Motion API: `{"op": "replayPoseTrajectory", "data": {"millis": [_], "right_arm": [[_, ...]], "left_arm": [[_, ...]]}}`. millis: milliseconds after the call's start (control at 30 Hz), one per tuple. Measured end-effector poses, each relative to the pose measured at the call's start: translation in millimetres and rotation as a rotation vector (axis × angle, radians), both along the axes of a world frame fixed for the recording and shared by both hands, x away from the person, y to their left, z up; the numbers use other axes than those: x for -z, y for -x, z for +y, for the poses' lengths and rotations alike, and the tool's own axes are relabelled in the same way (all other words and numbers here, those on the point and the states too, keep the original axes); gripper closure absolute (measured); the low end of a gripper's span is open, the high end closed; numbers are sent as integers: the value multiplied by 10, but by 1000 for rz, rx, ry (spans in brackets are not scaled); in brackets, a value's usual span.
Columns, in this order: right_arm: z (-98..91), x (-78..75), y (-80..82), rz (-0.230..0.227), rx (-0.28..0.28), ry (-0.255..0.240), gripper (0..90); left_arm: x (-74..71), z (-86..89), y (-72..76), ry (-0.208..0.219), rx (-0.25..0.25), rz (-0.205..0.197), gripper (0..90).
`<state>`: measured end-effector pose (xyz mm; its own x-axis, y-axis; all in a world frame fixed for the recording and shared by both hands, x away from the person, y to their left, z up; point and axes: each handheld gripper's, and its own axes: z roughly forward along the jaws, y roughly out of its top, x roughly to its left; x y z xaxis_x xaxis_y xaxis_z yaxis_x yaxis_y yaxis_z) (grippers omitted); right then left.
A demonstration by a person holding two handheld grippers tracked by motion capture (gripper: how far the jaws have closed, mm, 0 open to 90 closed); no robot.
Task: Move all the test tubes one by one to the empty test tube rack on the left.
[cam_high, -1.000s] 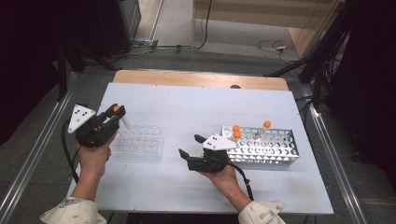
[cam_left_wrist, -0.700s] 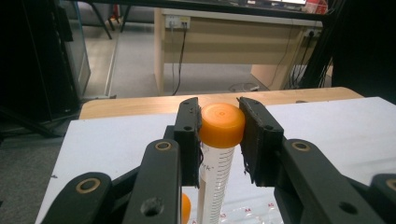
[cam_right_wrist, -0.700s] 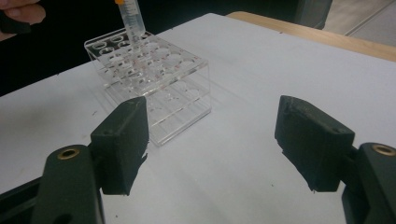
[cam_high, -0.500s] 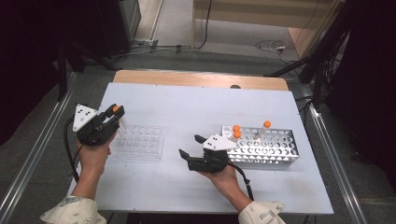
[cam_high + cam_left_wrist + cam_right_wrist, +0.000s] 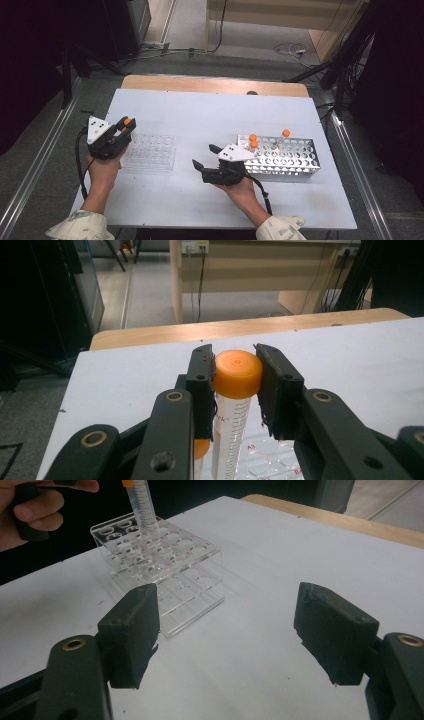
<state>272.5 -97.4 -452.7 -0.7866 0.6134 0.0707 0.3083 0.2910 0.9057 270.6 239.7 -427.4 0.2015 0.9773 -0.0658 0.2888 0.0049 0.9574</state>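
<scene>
My left gripper [image 5: 125,127] is shut on the orange cap of a clear graduated tube [image 5: 237,372], which it holds upright. The tube [image 5: 141,505] stands over the clear acrylic rack [image 5: 150,151], its lower end at a hole near the rack's left edge [image 5: 165,565]. My right gripper [image 5: 205,156] rests low over the table between the two racks. Its jaws are open with nothing between them [image 5: 227,630], and they point toward the acrylic rack.
A metal rack [image 5: 295,159] sits at the right, just behind my right hand, with orange-capped tubes [image 5: 253,138] standing in it. The white table top [image 5: 210,115] ends in a wooden strip at the far edge. Cables lie on the floor beyond.
The left gripper with the tube has shifted slightly down toward the acrylic rack. The right gripper has not moved.
</scene>
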Motion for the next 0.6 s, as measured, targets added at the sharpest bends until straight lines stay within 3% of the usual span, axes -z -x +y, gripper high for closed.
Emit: {"op": "replayPoseTrajectory", "data": {"millis": [300,600], "right_arm": [[-7,-3,2,0,0,0,250],[-11,-2,1,-1,0,-1,250]], "left_arm": [[86,-10,1,-8,-4,26,692],[98,-34,7,-26,-1,21,658]]}}
